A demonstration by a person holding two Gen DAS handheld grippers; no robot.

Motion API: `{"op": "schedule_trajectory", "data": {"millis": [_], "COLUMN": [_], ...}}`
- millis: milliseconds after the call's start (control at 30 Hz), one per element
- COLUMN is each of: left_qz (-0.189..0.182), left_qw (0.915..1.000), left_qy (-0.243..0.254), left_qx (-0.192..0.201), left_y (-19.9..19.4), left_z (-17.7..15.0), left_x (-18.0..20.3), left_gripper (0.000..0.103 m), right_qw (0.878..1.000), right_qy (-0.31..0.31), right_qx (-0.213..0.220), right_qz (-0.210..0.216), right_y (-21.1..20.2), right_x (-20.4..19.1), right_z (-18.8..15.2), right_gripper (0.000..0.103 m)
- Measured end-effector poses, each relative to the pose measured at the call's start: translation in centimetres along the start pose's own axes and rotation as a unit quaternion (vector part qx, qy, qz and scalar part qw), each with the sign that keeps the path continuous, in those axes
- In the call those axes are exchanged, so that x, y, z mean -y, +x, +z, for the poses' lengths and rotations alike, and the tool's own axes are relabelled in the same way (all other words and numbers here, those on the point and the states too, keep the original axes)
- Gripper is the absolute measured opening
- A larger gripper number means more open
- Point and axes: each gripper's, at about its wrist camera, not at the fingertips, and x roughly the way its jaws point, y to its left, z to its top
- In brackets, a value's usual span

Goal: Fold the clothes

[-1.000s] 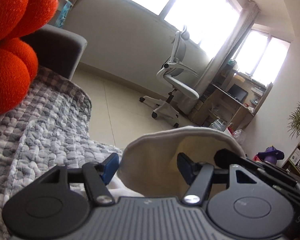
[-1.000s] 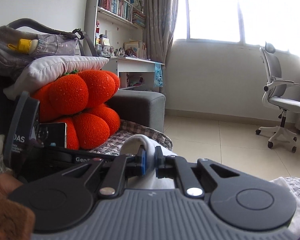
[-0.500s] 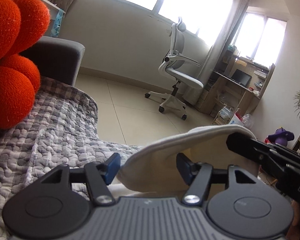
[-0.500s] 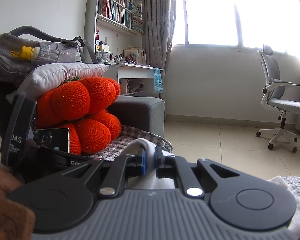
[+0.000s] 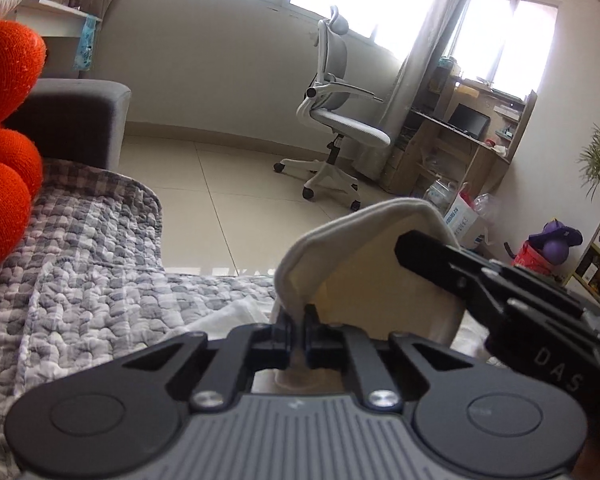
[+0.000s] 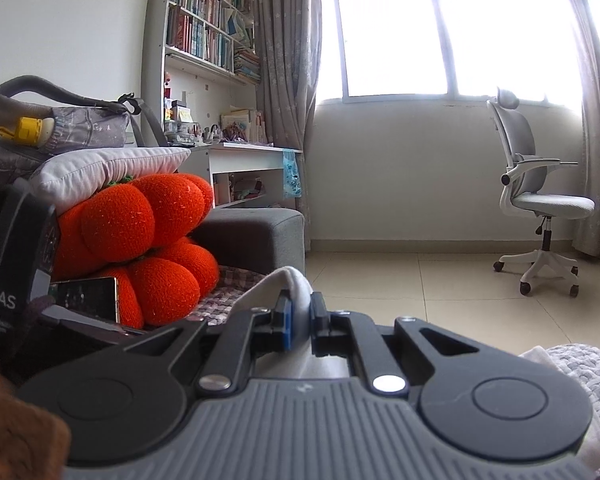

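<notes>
My left gripper (image 5: 298, 334) has its fingers pinched tight on a fold of the cream garment (image 5: 364, 264); my right gripper (image 6: 300, 320) is clamped on another white edge, so the cloth hangs taut between. Garment raised above the grey quilt (image 5: 80, 280). Beyond: orange cushion (image 6: 148, 240), office chair (image 5: 336, 120).

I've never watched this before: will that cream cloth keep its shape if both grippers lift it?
Probably not. The cream cloth already arches and droops between the left gripper and right gripper, so it looks floppy. It seems thin, likely light.
</notes>
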Motion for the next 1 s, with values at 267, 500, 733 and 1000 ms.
{"op": "schedule_trajectory", "data": {"millis": [267, 500, 733, 1000], "left_qz": [-0.037, -0.021, -0.05, -0.046], "left_qw": [0.9546, 0.9177, 0.8942, 0.9079], "left_qy": [-0.296, -0.397, -0.444, -0.415], "left_qx": [0.004, 0.004, 0.03, 0.038], "left_y": [-2.0, -1.4, -1.7, -1.5], "left_z": [-2.9, -6.9, -9.1, -8.6], "left_x": [-4.4, -6.5, -8.2, -7.4], "left_gripper": [0.004, 0.004, 0.005, 0.025], "right_qw": [0.999, 0.99, 0.99, 0.978], "right_qy": [0.015, 0.011, 0.051, 0.087], "right_qx": [-0.014, -0.089, -0.101, -0.179], "right_qz": [0.033, 0.107, 0.083, -0.057], "right_y": [0.7, 3.8, 3.3, 2.7], "right_x": [-0.2, -0.6, 8.0, 21.5], "right_z": [-0.5, -1.2, 1.7, -0.8], "right_gripper": [0.008, 0.032, 0.069, 0.063]}}
